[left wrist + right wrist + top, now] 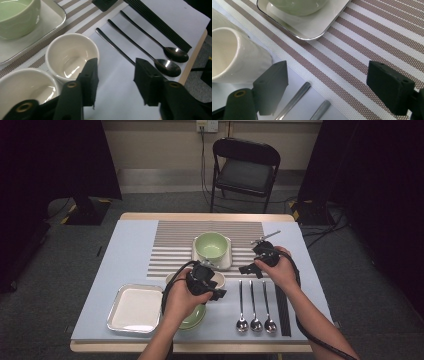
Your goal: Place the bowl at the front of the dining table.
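Hovering with two grippers over a set table.

Holding the left gripper (116, 83) released above bare table, just beside two white cups (71, 56); keeping the right gripper (327, 87) wide open over the striped mat (372, 42). Lying nearby: three spoons (255, 305), two trays (136, 308), two green bowls (211, 245).

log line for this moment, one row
left tongs: open, by white cup rim, nothing gripped | right tongs: open, over spoon handles at mat edge | spoons: on table
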Tool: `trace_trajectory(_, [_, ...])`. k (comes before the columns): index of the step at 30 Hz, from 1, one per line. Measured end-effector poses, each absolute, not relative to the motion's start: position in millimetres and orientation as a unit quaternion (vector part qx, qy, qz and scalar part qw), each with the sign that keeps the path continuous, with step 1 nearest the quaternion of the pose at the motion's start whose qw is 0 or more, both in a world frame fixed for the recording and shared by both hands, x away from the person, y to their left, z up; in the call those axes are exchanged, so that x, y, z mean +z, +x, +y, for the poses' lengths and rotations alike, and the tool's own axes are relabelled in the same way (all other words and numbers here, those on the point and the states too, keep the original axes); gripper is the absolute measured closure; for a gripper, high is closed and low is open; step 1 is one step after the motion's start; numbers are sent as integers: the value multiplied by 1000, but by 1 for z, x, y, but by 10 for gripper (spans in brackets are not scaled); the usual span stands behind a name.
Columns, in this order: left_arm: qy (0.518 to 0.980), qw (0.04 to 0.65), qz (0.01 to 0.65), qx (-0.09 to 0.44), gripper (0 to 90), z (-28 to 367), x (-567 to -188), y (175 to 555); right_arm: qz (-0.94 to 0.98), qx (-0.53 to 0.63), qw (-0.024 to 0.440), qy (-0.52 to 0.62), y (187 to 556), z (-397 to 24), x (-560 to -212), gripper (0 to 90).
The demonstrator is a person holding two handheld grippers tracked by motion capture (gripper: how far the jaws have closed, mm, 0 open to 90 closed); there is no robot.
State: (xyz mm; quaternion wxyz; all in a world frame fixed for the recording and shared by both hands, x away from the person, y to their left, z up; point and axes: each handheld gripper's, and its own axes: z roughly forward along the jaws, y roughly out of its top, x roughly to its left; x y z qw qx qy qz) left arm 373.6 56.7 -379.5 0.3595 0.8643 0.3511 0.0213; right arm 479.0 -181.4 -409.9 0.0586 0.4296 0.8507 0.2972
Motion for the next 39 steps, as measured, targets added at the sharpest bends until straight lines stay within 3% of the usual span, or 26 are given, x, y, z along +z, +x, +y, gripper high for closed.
trace_trajectory(15, [868,354,349,-5,662,39,-385,368,851,298,60,429,478,-185,-411,170])
trace_trajectory(39, [862,350,366,-14,734,28,-398,364,850,297,55,432,476,-189,-417,170])
